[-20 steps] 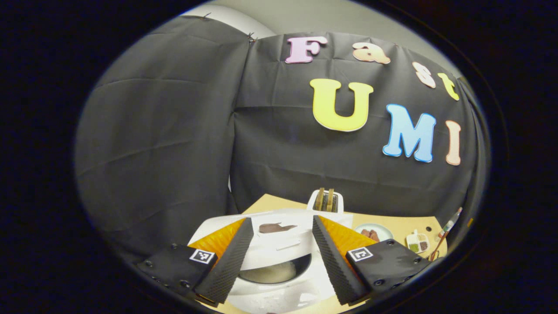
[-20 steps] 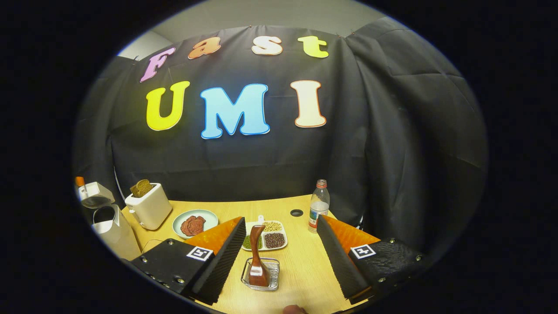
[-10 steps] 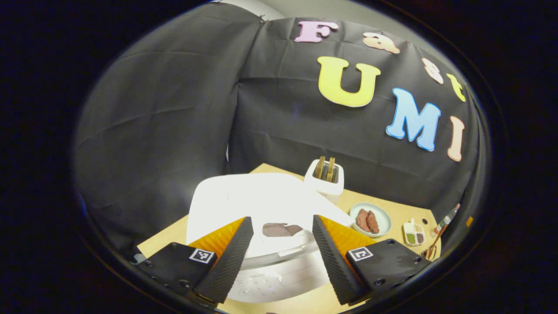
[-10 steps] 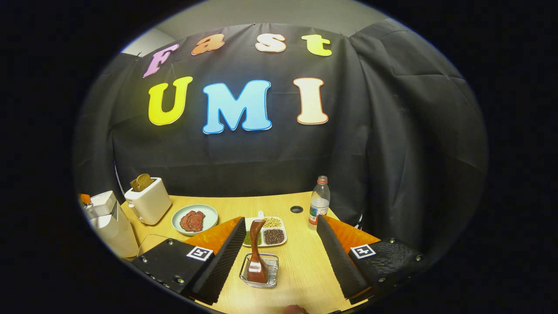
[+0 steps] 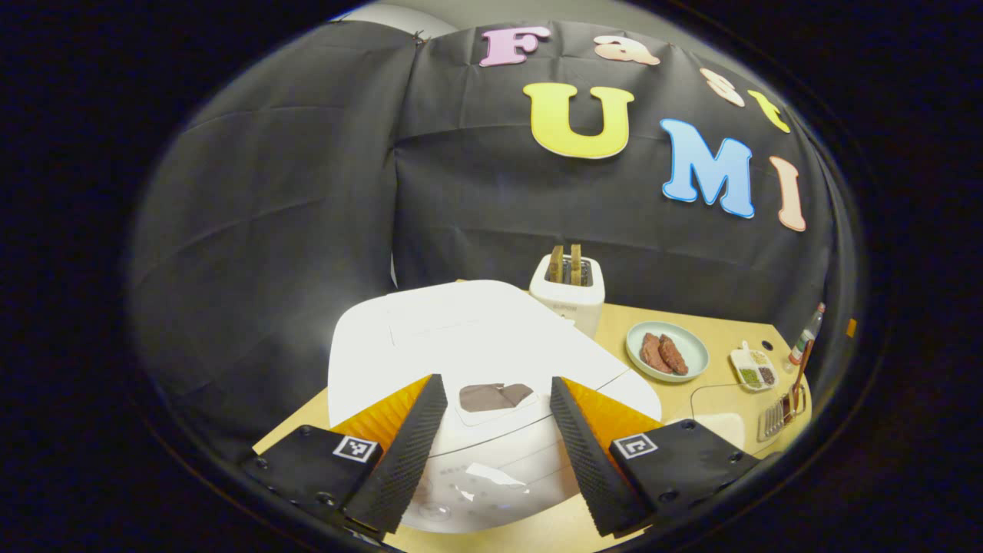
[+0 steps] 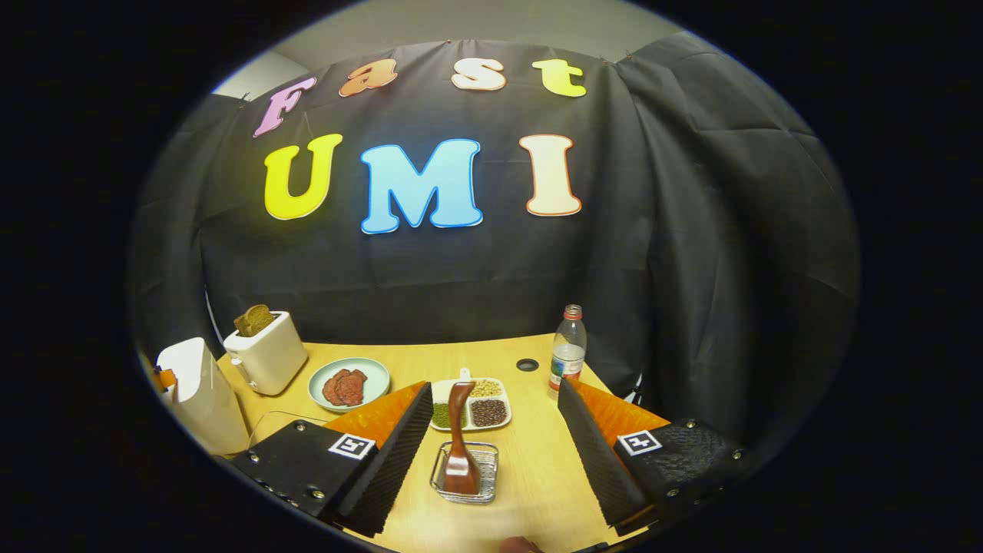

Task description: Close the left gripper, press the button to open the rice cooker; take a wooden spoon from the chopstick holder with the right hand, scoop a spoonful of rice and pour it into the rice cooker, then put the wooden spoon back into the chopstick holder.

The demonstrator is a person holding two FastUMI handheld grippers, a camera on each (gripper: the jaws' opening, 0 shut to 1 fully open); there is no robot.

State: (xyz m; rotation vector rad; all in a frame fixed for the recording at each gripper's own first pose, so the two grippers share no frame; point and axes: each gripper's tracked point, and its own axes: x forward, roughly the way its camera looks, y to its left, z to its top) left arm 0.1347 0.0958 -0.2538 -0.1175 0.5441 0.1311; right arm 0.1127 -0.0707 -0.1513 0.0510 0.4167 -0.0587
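The white rice cooker point(image 5: 476, 338) stands with its lid down, right in front of my left gripper point(image 5: 495, 382). That gripper is open; its fingers flank the dark button patch point(image 5: 495, 396) on the lid's front without touching it. In the right gripper view the cooker point(image 6: 196, 395) is at the far left. The brown wooden spoon point(image 6: 461, 438) stands upright in the wire chopstick holder point(image 6: 467, 482), just ahead of my right gripper point(image 6: 491, 393). The right gripper is open and holds nothing. Spoon and holder point(image 5: 791, 392) also appear small at the far right of the left gripper view.
On the wooden table point(image 6: 530, 461) stand a white toaster point(image 6: 269, 357) with bread, a plate of meat point(image 6: 349, 384), a divided dish of beans point(image 6: 472, 403) and a water bottle point(image 6: 567, 349). A clear shallow box point(image 5: 722, 411) lies right of the cooker.
The cooker's lid, up a second ago with the inner pot showing, has come down and is shut. My left gripper has drawn back from it. The right gripper barely shifted.
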